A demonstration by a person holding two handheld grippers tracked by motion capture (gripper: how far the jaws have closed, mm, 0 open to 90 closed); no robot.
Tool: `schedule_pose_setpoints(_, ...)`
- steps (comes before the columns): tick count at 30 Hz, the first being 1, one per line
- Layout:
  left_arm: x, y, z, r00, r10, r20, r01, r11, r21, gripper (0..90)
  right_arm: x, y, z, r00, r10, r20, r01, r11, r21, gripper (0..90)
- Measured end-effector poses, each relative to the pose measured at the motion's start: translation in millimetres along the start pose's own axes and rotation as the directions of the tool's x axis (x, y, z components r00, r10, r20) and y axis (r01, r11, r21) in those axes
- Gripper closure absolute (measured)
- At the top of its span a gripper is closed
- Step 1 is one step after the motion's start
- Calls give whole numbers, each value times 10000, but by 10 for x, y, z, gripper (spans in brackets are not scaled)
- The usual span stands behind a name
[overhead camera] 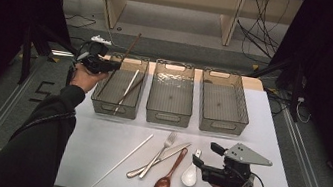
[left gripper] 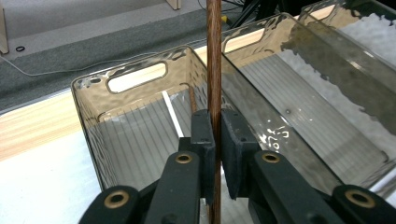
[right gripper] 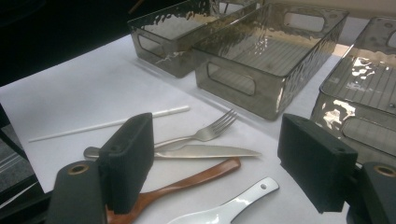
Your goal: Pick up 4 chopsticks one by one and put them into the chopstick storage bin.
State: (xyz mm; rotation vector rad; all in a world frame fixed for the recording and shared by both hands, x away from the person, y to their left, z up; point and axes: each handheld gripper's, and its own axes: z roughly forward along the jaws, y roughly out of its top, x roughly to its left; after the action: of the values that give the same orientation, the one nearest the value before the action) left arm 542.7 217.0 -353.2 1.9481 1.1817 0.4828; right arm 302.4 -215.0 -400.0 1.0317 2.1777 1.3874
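A brown chopstick is gripped by the left tool above the left bin, while five utensils are left before the open right tool.

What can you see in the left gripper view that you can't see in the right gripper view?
Left gripper view: shut tongs clamp a brown chopstick upright over the end bin, where a white chopstick lies.

Right gripper view: open tongs above a fork, knife, wooden spoon, white spoon and another white chopstick.

Both: the clear bins and white table.
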Motion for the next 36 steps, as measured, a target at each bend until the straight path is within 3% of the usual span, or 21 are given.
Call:
schedule_pose_setpoints(26, 127, -166, 248, 9989, -69, -470, 99, 9979, 641, 824, 13, 3, -5, 10000, -33, -58, 33, 10000, -16, 281)
schedule_pose_setpoints(28, 130, -177, 267, 9985, -152, -528, 190, 9971, 731, 783, 13, 2, -6, 10000, -29, -73, 29, 10000, -19, 281)
schedule_pose_setpoints(29, 131, -179, 277, 9981, -245, -573, 296, 9955, 903, 705, 12, 2, -6, 10000, -32, -75, 32, 10000, -21, 280)
schedule_pose_setpoints(30, 126, -181, 284, 9977, -321, -600, 381, 9940, 1022, 572, 10, 0, -6, 10000, -19, -90, 18, 10000, -34, 280)
schedule_pose_setpoints(32, 111, -183, 266, 9976, -241, -644, 314, 9930, 1141, 546, 6, -1, -5, 10000, -13, -87, 13, 10000, -27, 280)
schedule_pose_setpoints(36, 70, -156, 175, 9954, -937, -187, 952, 9889, 1138, 443, 9, 0, -5, 10000, -21, -82, 21, 10000, -17, 280)
